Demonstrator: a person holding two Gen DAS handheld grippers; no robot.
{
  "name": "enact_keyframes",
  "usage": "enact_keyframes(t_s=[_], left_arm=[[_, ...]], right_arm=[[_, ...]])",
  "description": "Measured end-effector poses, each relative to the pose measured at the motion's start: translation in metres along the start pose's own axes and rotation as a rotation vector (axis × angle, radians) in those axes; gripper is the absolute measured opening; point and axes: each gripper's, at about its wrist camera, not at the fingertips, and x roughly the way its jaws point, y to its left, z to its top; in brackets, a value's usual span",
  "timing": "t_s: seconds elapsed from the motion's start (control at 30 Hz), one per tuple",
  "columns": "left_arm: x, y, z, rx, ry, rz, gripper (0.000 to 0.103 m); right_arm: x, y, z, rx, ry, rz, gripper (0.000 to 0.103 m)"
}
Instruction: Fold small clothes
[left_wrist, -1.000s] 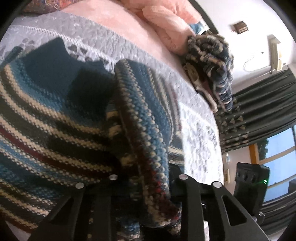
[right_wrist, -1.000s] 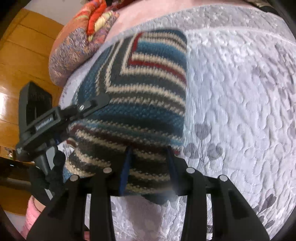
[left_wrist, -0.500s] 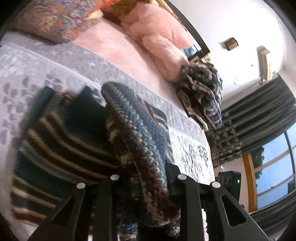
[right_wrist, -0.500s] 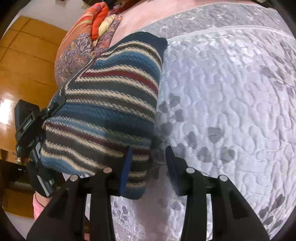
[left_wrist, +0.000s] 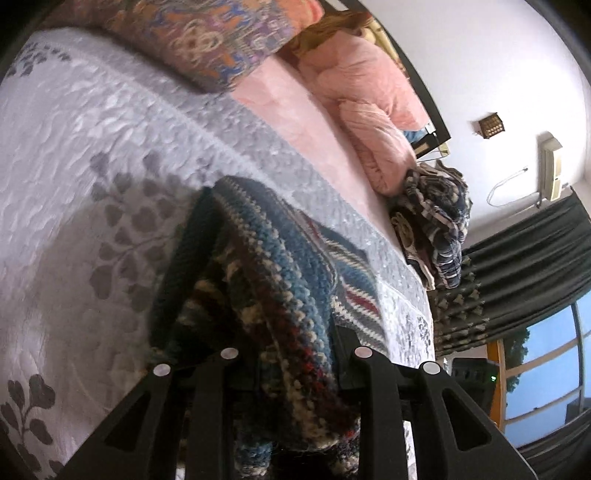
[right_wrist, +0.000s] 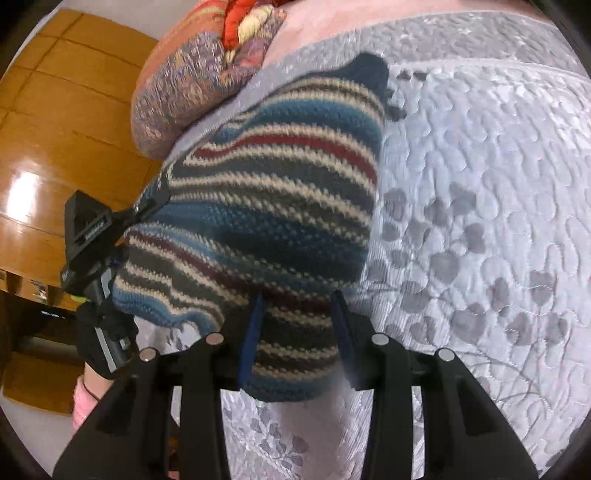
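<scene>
Left wrist: left gripper (left_wrist: 295, 354) clamped on bunched edge of striped knit garment (left_wrist: 266, 280), lifted over quilted bed (left_wrist: 74, 147); right wrist: right gripper (right_wrist: 295, 332) pinching other corner (right_wrist: 295, 354); best kept taut, edges level, lowered evenly.

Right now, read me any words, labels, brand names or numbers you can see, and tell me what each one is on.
Nothing can be read.
White lettering on the side of the left gripper: too small and blurred to read.
Striped knit garment, quilted bedspread, pillow: patterns only, no text.
</scene>
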Motion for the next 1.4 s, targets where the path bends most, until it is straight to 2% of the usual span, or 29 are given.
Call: enact_keyframes(t_s=[0.27, 0.4, 0.53, 0.63, 0.77, 0.83, 0.97, 1.03, 1.07, 1.1, 1.17, 1.23, 1.33, 1.37, 1.4], left_arm=[[0.018, 0.025, -0.007, 0.000, 0.044, 0.027, 0.027], [0.018, 0.029, -0.010, -0.004, 0.058, 0.044, 0.035], [0.009, 0.021, -0.010, 0.004, 0.076, 0.088, 0.042], [-0.011, 0.007, -0.013, 0.058, 0.083, 0.169, 0.050], [-0.044, -0.025, -0.026, 0.157, 0.071, 0.213, 0.059], [-0.051, -0.043, -0.036, 0.214, 0.084, 0.260, 0.061], [-0.043, -0.061, -0.057, 0.279, 0.145, 0.280, 0.064], [-0.031, -0.063, -0.065, 0.308, 0.185, 0.360, 0.064], [-0.027, -0.063, -0.068, 0.314, 0.197, 0.377, 0.064], [-0.022, -0.061, -0.070, 0.311, 0.211, 0.379, 0.063], [-0.015, -0.050, -0.072, 0.273, 0.228, 0.368, 0.051], [-0.011, -0.037, -0.071, 0.212, 0.239, 0.316, 0.023], [-0.014, -0.019, -0.067, 0.137, 0.234, 0.256, 0.014], [-0.018, -0.016, -0.066, 0.137, 0.228, 0.244, 0.013], [-0.020, -0.016, -0.066, 0.143, 0.225, 0.238, 0.013]], right_arm=[[0.016, -0.004, -0.003, 0.009, 0.028, -0.024, 0.039], [0.019, -0.003, -0.004, -0.019, 0.031, -0.064, 0.043], [0.022, 0.001, -0.001, -0.007, 0.030, -0.054, 0.043], [0.009, -0.001, -0.006, -0.016, 0.022, -0.043, 0.044], [0.005, -0.005, -0.008, 0.028, 0.029, -0.011, 0.048], [0.006, -0.007, -0.009, 0.053, 0.040, 0.010, 0.050], [0.010, -0.005, -0.014, 0.052, 0.062, 0.016, 0.054], [0.013, -0.003, -0.017, 0.047, 0.073, 0.014, 0.056], [0.014, -0.003, -0.018, 0.048, 0.077, 0.016, 0.056], [0.016, -0.003, -0.019, 0.049, 0.084, 0.020, 0.056], [0.020, -0.003, -0.019, 0.051, 0.092, 0.028, 0.056], [0.023, -0.003, -0.020, 0.047, 0.098, 0.027, 0.056], [0.025, -0.003, -0.022, 0.029, 0.102, 0.030, 0.049], [0.025, -0.002, -0.021, 0.020, 0.103, 0.031, 0.047], [0.024, -0.002, -0.022, 0.014, 0.104, 0.034, 0.041]])
